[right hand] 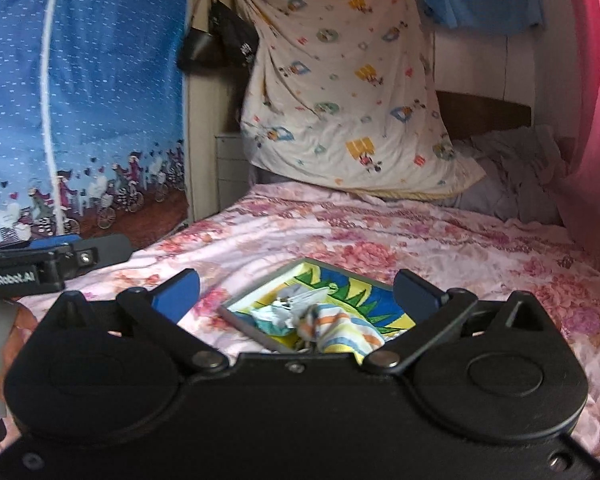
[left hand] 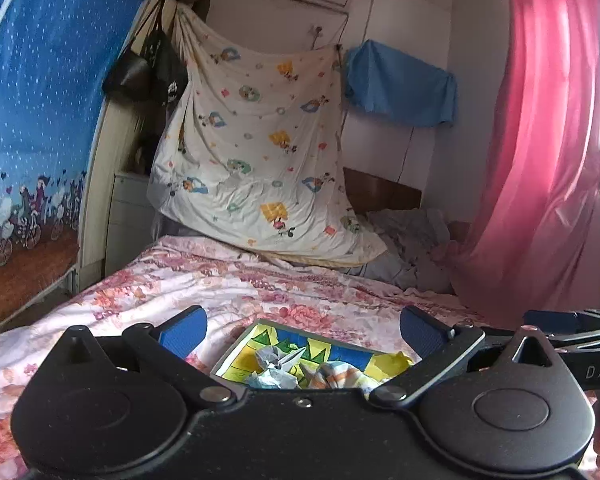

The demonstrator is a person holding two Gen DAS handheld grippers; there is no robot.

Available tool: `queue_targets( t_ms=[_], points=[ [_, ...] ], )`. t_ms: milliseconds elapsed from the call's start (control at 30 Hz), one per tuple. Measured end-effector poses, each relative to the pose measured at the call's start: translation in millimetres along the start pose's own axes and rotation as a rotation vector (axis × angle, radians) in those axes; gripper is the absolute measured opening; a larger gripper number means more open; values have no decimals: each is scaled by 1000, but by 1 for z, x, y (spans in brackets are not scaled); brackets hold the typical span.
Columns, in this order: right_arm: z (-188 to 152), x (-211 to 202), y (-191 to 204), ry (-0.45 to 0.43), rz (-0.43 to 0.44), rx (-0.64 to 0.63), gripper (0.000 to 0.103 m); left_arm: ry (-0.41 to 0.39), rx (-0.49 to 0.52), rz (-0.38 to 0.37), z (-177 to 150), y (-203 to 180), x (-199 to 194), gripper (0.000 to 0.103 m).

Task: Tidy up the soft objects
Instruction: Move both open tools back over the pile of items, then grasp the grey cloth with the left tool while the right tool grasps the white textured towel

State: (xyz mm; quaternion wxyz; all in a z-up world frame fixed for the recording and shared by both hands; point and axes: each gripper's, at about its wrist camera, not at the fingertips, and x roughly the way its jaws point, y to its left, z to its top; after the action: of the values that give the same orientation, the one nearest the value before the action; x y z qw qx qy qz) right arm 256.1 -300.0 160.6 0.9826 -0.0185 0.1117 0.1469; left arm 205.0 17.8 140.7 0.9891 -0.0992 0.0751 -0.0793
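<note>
A shallow tray (left hand: 342, 347) (right hand: 256, 296) with a yellow, green and blue pattern lies on the floral bedspread (left hand: 236, 284) (right hand: 440, 240). In it are a crumpled pale blue-grey soft item (left hand: 272, 364) (right hand: 280, 314) and a striped orange, blue and yellow cloth (left hand: 340, 376) (right hand: 340, 330). My left gripper (left hand: 302, 326) is open and empty, its blue-padded fingers spread to either side of the tray, just above it. My right gripper (right hand: 296, 286) is likewise open and empty over the tray. The tray's near part is hidden behind the gripper bodies.
A cartoon-print sheet (left hand: 260, 152) (right hand: 352, 92) hangs at the bed head. A grey bundle of bedding (left hand: 412, 240) (right hand: 516, 172) lies beside it. A blue printed curtain (left hand: 28, 120) is at left, a pink curtain (left hand: 540, 140) at right. Black bags (left hand: 148, 68) hang on the bed post.
</note>
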Motion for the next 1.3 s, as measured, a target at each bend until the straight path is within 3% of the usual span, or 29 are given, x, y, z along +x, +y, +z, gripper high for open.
queue_targets(
  t_ms=[300,533,833,1300],
  points=[
    [-19,-57,19,-41,22,-28,102,-37,6,14,-23,0,-61,102],
    [-48,-79,29,-49,14,-49,102,12,41,54,-63,12,-88,102],
    [-101,-70,43,20,-21,-83,102,130,49,67,-111,36,-89,102],
    [-149,-59,43,174,-32,-77,102,268,132,41,-141,34,-65,102]
  ],
)
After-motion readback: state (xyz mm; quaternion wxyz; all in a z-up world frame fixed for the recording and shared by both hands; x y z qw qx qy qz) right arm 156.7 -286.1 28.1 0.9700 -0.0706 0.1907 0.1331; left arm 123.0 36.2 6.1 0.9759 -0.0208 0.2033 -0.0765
